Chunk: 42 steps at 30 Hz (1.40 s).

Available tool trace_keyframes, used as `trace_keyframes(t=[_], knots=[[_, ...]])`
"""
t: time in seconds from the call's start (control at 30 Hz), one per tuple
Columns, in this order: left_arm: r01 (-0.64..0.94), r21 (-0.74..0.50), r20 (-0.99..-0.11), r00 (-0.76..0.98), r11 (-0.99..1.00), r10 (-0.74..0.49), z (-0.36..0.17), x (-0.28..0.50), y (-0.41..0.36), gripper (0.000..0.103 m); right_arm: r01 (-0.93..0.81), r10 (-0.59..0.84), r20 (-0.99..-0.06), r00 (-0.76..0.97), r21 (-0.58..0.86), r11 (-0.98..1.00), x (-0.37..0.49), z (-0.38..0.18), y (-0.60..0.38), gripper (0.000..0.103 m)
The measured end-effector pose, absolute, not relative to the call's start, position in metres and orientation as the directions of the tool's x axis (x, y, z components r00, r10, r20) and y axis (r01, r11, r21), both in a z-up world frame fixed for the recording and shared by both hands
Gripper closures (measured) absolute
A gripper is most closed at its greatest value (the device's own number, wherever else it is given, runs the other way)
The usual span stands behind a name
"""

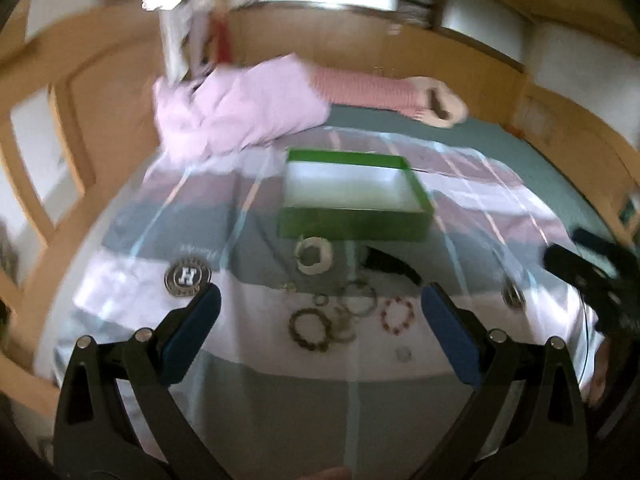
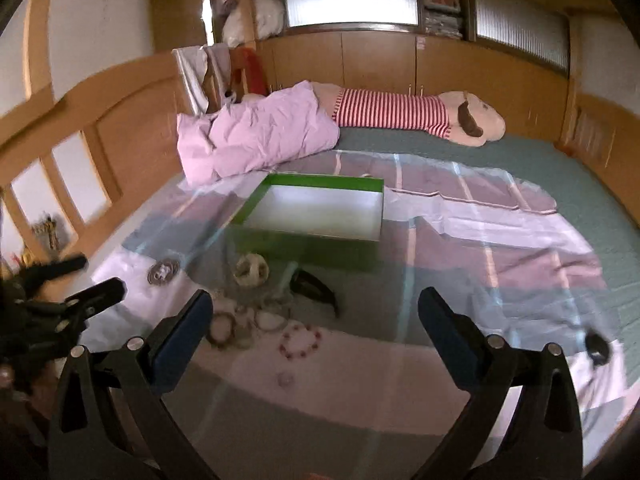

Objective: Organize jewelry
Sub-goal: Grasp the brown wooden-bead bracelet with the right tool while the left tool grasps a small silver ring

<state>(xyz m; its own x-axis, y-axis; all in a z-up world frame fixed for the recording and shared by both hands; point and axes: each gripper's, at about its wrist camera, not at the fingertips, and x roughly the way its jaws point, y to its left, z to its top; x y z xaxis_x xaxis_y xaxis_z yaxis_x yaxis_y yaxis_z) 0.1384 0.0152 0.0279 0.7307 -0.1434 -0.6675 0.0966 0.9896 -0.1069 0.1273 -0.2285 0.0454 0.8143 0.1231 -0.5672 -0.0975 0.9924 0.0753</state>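
Grippers: left gripper [image 1: 320, 316] and right gripper [image 2: 316, 316], both spread wide, holding and touching nothing, above a bed. Jewelry: red bead bracelet [image 2: 301, 344], dark bead bracelet [image 1: 310, 328], tangled thin rings [image 1: 356, 300], pale chunky bangle [image 1: 314, 255], lying loose on striped sheet [image 2: 500, 248] just before open green box [image 1: 352, 224]. Motion blur obscures small pieces. Round badge [image 1: 187, 276] reads "H"; other lettering illegible.
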Motion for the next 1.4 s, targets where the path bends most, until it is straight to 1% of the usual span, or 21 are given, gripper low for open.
trace_keyframes(t=[0.03,0.07,0.13,0.2,0.23,0.3,0.33,0.43,0.5,0.57,0.63,0.67,0.73,0.8,0.83,1.0,1.07,1.13,1.2,1.27,1.4], knots=[[0.096,-0.119,-0.666,0.730,0.988,-0.151,0.019,0.146,0.016,0.004,-0.073,0.094,-0.547,0.832,0.060,0.996,0.128,0.040,-0.229,0.002],[0.086,-0.091,-0.667,0.735,0.992,-0.125,0.009,0.149,0.015,0.004,-0.058,0.074,-0.543,0.836,0.047,0.997,0.129,0.031,-0.231,0.002],[0.079,-0.036,-0.683,0.726,0.996,-0.082,-0.013,0.153,0.011,0.004,-0.063,0.069,-0.590,0.804,0.032,0.998,0.135,0.009,-0.230,0.002],[0.120,-0.052,-0.698,0.705,0.991,-0.122,-0.031,0.154,0.011,0.004,-0.113,0.083,-0.626,0.776,-0.007,0.994,0.143,-0.010,-0.219,0.002],[0.117,-0.044,-0.703,0.702,0.992,-0.114,-0.040,0.156,0.011,0.004,-0.134,0.061,-0.640,0.766,-0.067,0.989,0.147,-0.023,-0.210,0.003],[0.130,-0.031,-0.716,0.689,0.991,-0.113,-0.057,0.163,0.007,0.006,-0.152,0.043,-0.665,0.746,-0.107,0.983,0.153,-0.040,-0.204,0.003],[0.131,-0.028,-0.724,0.681,0.991,-0.110,-0.065,0.167,0.005,0.009,-0.156,0.045,-0.680,0.732,-0.103,0.982,0.156,-0.044,-0.202,0.003],[0.157,-0.048,-0.743,0.654,0.986,-0.140,-0.084,0.178,-0.005,0.009,-0.151,0.078,-0.722,0.687,-0.037,0.988,0.165,-0.051,-0.207,0.003],[0.187,-0.025,-0.748,0.648,0.982,-0.143,-0.093,0.184,-0.017,0.011,-0.143,0.079,-0.731,0.678,-0.026,0.989,0.169,-0.050,-0.209,0.003],[0.220,-0.018,-0.755,0.637,0.975,-0.158,-0.101,0.190,-0.026,0.017,-0.160,0.086,-0.739,0.668,-0.030,0.987,0.174,-0.052,-0.209,0.003],[0.242,-0.011,-0.773,0.613,0.970,-0.162,-0.112,0.195,-0.033,0.030,-0.165,0.073,-0.750,0.658,-0.048,0.985,0.179,-0.058,-0.209,0.003],[0.250,-0.012,-0.782,0.601,0.968,-0.165,-0.117,0.198,-0.035,0.033,-0.164,0.067,-0.762,0.645,-0.052,0.985,0.183,-0.062,-0.211,0.004],[0.266,-0.013,-0.801,0.574,0.964,-0.169,-0.127,0.202,-0.038,0.047,-0.163,0.070,-0.782,0.619,-0.041,0.986,0.187,-0.068,-0.215,0.008],[0.278,-0.008,-0.816,0.553,0.961,-0.167,-0.135,0.206,-0.041,0.055,-0.159,0.074,-0.794,0.604,-0.029,0.987,0.191,-0.071,-0.218,0.008],[0.284,-0.004,-0.820,0.548,0.959,-0.165,-0.138,0.207,-0.043,0.057,-0.160,0.076,-0.797,0.600,-0.027,0.987,0.191,-0.072,-0.219,0.008],[0.302,0.038,-0.827,0.545,0.953,-0.140,-0.146,0.212,-0.052,0.058,-0.169,0.077,-0.792,0.606,-0.033,0.985,0.190,-0.070,-0.219,0.008],[0.303,0.032,-0.833,0.535,0.952,-0.142,-0.149,0.214,-0.053,0.066,-0.167,0.075,-0.794,0.604,-0.035,0.985,0.190,-0.070,-0.219,0.008],[0.314,0.030,-0.832,0.534,0.949,-0.150,-0.149,0.215,-0.053,0.087,-0.165,0.072,-0.798,0.598,-0.034,0.986,0.191,-0.072,-0.221,0.008],[0.313,0.025,-0.833,0.532,0.949,-0.153,-0.148,0.216,-0.051,0.095,-0.165,0.070,-0.803,0.592,-0.035,0.986,0.191,-0.073,-0.221,0.008],[0.312,0.019,-0.824,0.543,0.950,-0.162,-0.142,0.215,-0.048,0.095,-0.168,0.069,-0.805,0.589,-0.038,0.985,0.191,-0.074,-0.220,0.008],[0.324,-0.013,-0.789,0.578,0.946,-0.209,-0.113,0.208,-0.040,0.095,-0.184,0.078,-0.808,0.584,-0.038,0.982,0.190,-0.077,-0.215,0.008]])
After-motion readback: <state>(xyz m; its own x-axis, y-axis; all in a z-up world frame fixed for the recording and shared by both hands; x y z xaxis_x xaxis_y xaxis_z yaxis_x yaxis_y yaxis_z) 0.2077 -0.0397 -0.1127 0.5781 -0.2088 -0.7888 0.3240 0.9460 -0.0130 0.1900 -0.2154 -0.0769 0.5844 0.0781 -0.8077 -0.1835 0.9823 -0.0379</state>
